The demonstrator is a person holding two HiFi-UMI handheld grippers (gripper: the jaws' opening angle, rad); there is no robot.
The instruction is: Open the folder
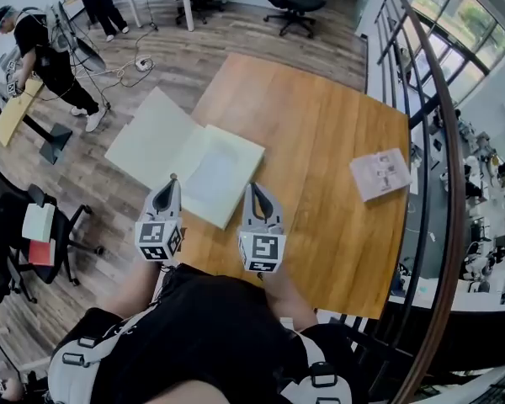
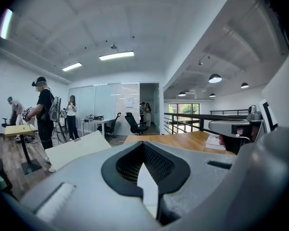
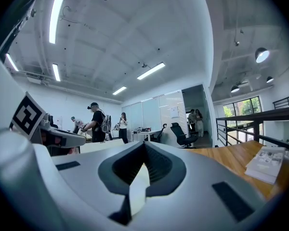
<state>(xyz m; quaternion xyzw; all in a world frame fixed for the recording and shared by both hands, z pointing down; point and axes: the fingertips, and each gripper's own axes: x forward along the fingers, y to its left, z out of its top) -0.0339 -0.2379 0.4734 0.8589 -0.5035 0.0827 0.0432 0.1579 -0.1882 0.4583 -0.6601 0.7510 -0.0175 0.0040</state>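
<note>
A pale cream folder (image 1: 194,154) lies open on the wooden table (image 1: 337,225), its left flap reaching out past the table's left edge. Just in front of its near edge, both grippers sit side by side and point away from me. The tip of my left gripper (image 1: 172,178) is at the folder's near edge by the fold, jaws shut and empty. My right gripper (image 1: 254,186) is at the near right corner, also shut with nothing in it. The left gripper view shows the raised flap (image 2: 79,148) beyond the closed jaws (image 2: 144,143). The right gripper's jaws (image 3: 144,143) are closed too.
A printed booklet (image 1: 379,173) lies near the table's right edge, also seen as the booklet (image 3: 272,162). A metal railing (image 1: 429,141) runs along the right. An office chair (image 1: 34,225) stands at the left. A person (image 1: 42,57) works at the far left.
</note>
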